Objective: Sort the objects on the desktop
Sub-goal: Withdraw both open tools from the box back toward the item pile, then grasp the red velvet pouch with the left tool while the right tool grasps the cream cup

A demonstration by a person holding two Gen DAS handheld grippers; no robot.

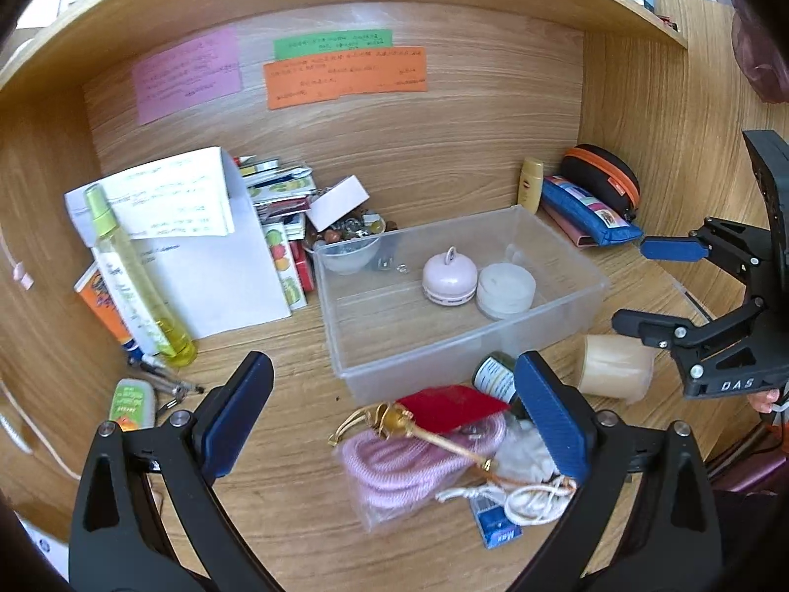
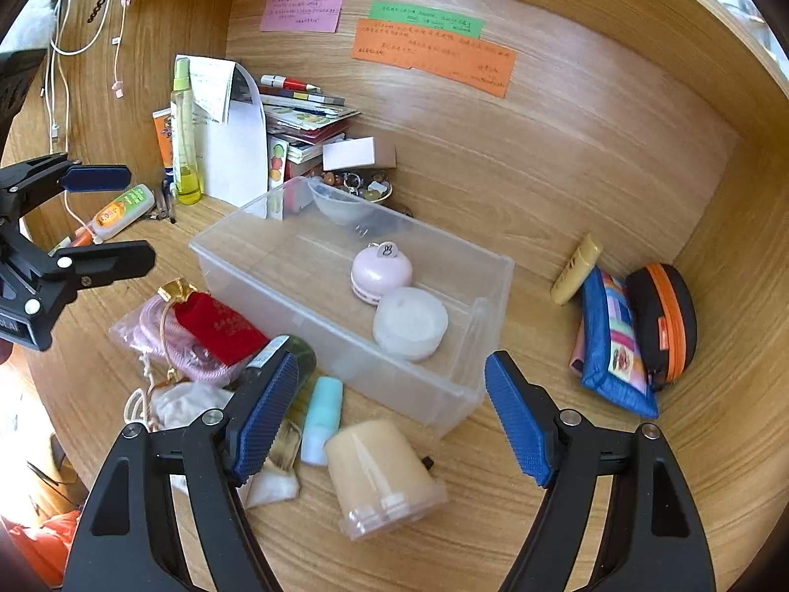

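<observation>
A clear plastic bin [image 1: 572, 306] [image 2: 473, 389] sits mid-desk, holding a pink round case [image 1: 449, 280] [image 2: 380, 271] and a white round case [image 1: 505, 290] [image 2: 410, 321]. My left gripper [image 1: 394, 419] is open and empty above a pile: a red pouch [image 1: 451, 408] [image 2: 219, 328], a bagged pink cord [image 1: 399, 473] [image 2: 153, 328] and a gold ornament [image 1: 394, 419]. My right gripper [image 2: 392, 419] is open and empty over a beige cup [image 2: 382, 473] [image 1: 614, 367] lying on its side. A small teal bottle [image 2: 321, 419] lies beside the cup.
A yellow spray bottle [image 1: 133, 276] [image 2: 183, 133], papers and stacked books [image 2: 301, 118] stand at the back left. A small lotion tube [image 2: 576, 269], a blue pouch [image 2: 616, 345] and an orange-zipped black case [image 2: 663, 320] lie at the right wall. A bead bowl [image 1: 355, 232] sits behind the bin.
</observation>
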